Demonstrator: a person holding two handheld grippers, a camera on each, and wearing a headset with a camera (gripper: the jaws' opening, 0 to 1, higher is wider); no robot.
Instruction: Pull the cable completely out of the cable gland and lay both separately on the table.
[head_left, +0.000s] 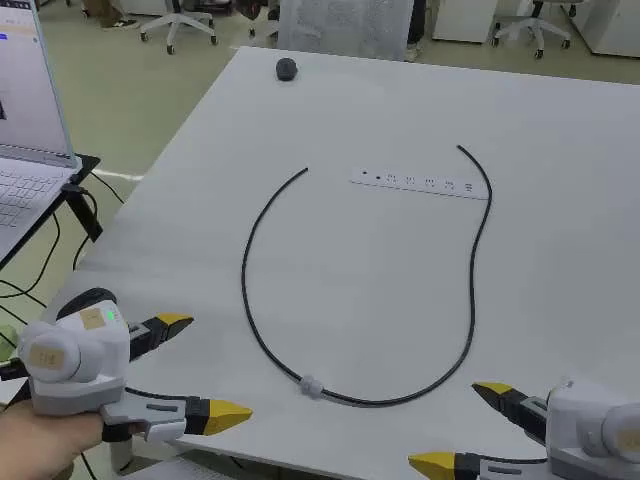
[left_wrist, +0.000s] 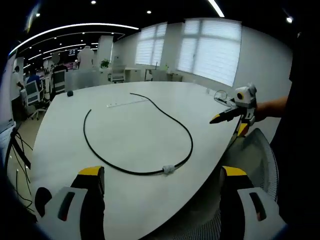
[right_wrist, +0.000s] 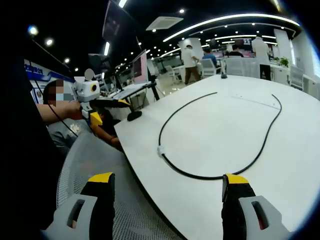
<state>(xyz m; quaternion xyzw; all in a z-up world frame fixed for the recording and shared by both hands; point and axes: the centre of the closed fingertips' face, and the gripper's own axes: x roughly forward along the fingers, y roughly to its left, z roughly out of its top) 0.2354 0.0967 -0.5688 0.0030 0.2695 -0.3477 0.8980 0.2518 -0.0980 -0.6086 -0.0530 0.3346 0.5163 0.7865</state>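
My left gripper (head_left: 215, 367) and right gripper (head_left: 448, 425), jaws wide apart and empty, at the near edge of the white table (head_left: 560, 250).
The black cable (head_left: 245, 270) lies in an open loop; the white cable gland (head_left: 312, 385), small in my view, appears threaded on its near bend, between the grippers.

bright office, white table (head_left: 560, 120)

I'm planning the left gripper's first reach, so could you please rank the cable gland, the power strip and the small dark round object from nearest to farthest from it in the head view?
From the left gripper:
1. Cable gland, right of it, on the cable at the near edge.
2. Power strip, mid-table, farther right.
3. Dark round object, at the far edge.
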